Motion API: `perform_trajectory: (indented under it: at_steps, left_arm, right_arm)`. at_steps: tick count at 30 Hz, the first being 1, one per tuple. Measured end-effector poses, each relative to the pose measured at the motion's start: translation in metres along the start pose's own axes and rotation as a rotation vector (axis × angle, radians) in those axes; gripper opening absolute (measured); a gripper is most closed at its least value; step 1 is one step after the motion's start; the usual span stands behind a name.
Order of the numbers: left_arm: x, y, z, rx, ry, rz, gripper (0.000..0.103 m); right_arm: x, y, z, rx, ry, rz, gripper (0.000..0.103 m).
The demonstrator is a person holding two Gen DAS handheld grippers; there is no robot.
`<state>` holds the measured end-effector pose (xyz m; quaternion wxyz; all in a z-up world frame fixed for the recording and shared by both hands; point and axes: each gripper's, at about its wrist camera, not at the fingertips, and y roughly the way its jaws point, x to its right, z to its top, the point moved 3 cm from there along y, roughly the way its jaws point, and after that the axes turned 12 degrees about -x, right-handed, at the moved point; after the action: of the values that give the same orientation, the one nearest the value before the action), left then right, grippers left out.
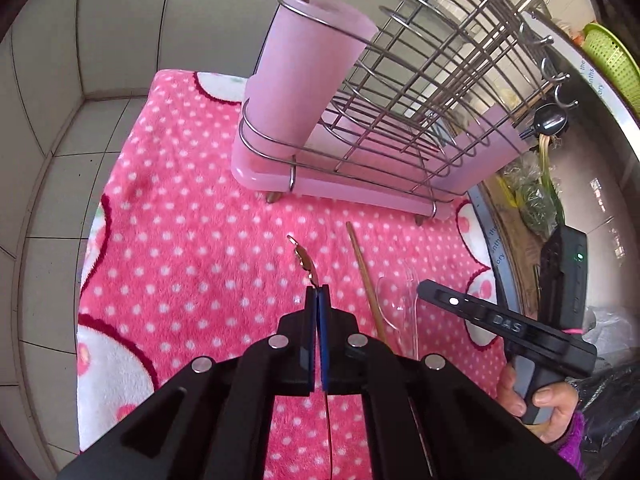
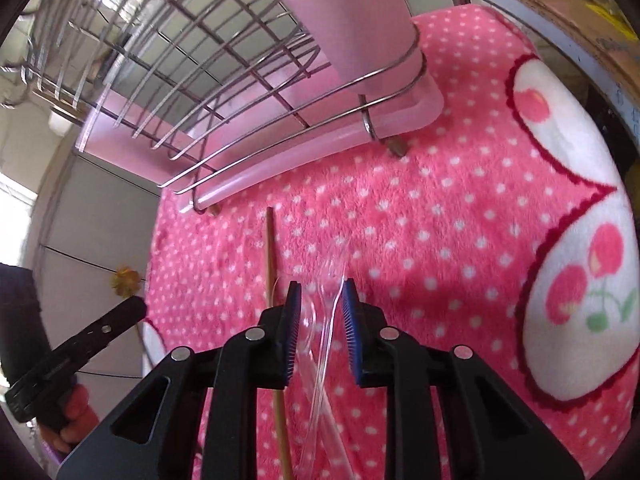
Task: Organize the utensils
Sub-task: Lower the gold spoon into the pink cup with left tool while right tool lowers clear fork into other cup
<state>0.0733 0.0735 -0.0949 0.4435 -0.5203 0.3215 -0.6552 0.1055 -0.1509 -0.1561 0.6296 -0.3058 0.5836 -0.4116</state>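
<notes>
Left wrist view: left claw [image 1: 318, 294] is clamped on a thin gold utensil [image 1: 303, 260], lifted at frame centre. Right claw [image 2: 320, 298] stands apart around clear cutlery [image 2: 320, 344]. Chopstick [image 2: 272, 256] remains on the towel [image 2: 440, 208]; holder [image 1: 304, 72] upper centre holds sticks.

A home kitchen corner: a wire dish rack [image 1: 404, 92] with a pink chopstick holder [image 1: 304, 68] stands at the far side on a pink polka-dot towel [image 1: 180, 240], pale wall tiles [image 1: 52, 92] at left, green colander [image 1: 610, 64] far right
</notes>
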Motion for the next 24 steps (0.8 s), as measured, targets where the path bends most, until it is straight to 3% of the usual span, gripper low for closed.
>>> perform_trajectory:
  at_steps: [6,10,12,19,24]
  left_arm:
    - [-0.007,0.000,-0.003,0.008,-0.009,-0.023,0.001]
    - [-0.013,-0.001,-0.005,0.016,-0.024,-0.020,0.001]
    - [-0.014,-0.005,-0.006,0.027,-0.033,-0.025,0.001]
    - [-0.009,-0.033,-0.011,0.127,-0.032,-0.002,0.001]
    - [-0.008,-0.060,-0.015,0.195,-0.051,-0.013,0.001]
  right_arm:
    - [-0.010,0.016,0.008,-0.011,-0.017,-0.130,0.022]
    - [-0.011,0.023,0.007,-0.007,-0.028,-0.156,0.022]
    - [-0.010,0.022,0.006,-0.001,-0.032,-0.148,0.015]
    - [0.005,-0.007,-0.005,0.078,-0.009,-0.038,0.015]
    - [0.000,-0.047,-0.016,0.198,-0.065,0.041,0.015]
